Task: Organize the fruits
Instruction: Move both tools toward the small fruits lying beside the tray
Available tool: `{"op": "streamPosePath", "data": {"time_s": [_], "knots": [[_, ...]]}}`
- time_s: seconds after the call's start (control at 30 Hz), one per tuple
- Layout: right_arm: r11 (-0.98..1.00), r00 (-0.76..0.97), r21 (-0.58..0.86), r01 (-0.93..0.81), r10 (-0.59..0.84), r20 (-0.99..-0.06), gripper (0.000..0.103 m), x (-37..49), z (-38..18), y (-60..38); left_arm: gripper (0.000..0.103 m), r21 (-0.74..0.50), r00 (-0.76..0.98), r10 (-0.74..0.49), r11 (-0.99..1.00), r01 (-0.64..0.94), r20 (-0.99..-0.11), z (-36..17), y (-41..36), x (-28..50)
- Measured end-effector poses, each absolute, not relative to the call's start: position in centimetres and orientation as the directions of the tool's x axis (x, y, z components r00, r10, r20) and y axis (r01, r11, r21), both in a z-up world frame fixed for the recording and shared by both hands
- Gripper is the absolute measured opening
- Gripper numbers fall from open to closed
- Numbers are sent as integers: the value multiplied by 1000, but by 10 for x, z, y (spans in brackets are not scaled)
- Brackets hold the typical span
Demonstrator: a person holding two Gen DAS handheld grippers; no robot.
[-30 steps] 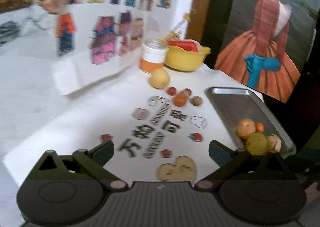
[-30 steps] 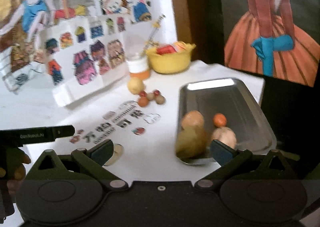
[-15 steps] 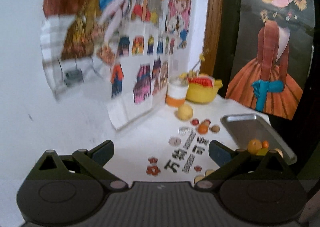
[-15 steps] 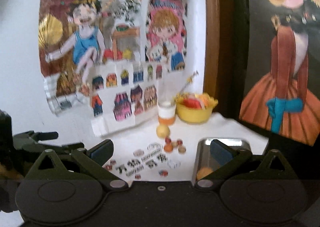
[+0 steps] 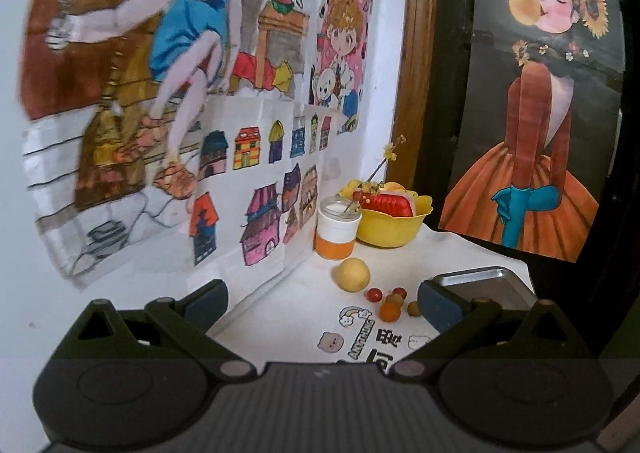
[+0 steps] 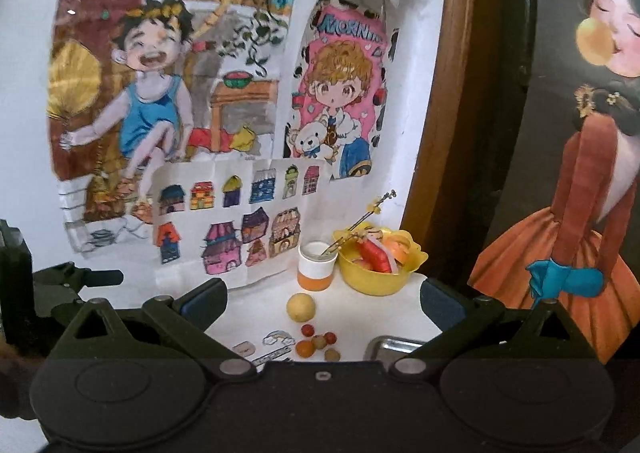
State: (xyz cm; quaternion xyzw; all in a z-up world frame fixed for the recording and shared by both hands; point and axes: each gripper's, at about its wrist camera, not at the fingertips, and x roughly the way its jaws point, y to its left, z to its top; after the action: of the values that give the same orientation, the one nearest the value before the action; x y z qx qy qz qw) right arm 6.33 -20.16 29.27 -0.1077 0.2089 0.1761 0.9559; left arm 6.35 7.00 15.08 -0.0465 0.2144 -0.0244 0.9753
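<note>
- The wall drawings take up most of the room here: a laughing kid with a fan, a girl with a teddy bear, and a sheet of little coloured houses leaning against the wall down on the table.
- Off to the right hangs a painting of a girl in an orange dress, blowing a bubble.
- The white table has cartoon stickers and printed characters across its middle.
- The left gripper is up in the air, fingers wide apart, nothing between them.
- Same deal with the right gripper: fingers spread, holding nothing, hovering back from the table.
- A metal tray sits at the table's right edge; only its far end peeks past the fingers, so I can't tell what's in it.
- A yellow bowl is in the far corner with something red inside.
- Just left of it stands a white and orange jar with a flower sprig stuck in.
- The fruits are loose on the table: a yellow round fruit just in front of the jar.
- Nearer, a cluster of small fruits, red, orange and brownish, lies between that one and the tray.
</note>
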Motion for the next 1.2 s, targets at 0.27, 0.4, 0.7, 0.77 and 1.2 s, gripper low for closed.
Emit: {"op": "streamPosePath", "data": {"time_s": [0.27, 0.4, 0.7, 0.77, 1.2], "knots": [[889, 760, -54, -455, 356, -544, 102, 166, 255, -200, 103, -123, 878, -54, 992, -6, -476, 137, 65, 135], [845, 710, -67, -530, 400, -580, 102, 206, 227, -194, 103, -111, 860, -46, 994, -13, -508, 119, 61, 169], [772, 603, -29, -635, 471, -644, 102, 275, 161, -199, 103, -150, 828, -104, 988, 24, -551, 73, 51, 228], [762, 581, -16, -647, 480, -658, 102, 287, 148, -201, 103, -150, 823, -105, 988, 24, -558, 65, 48, 238], [714, 530, -79, -696, 435, -728, 102, 332, 80, -206, 103, -139, 780, -109, 990, 29, -616, 25, 37, 289]]}}
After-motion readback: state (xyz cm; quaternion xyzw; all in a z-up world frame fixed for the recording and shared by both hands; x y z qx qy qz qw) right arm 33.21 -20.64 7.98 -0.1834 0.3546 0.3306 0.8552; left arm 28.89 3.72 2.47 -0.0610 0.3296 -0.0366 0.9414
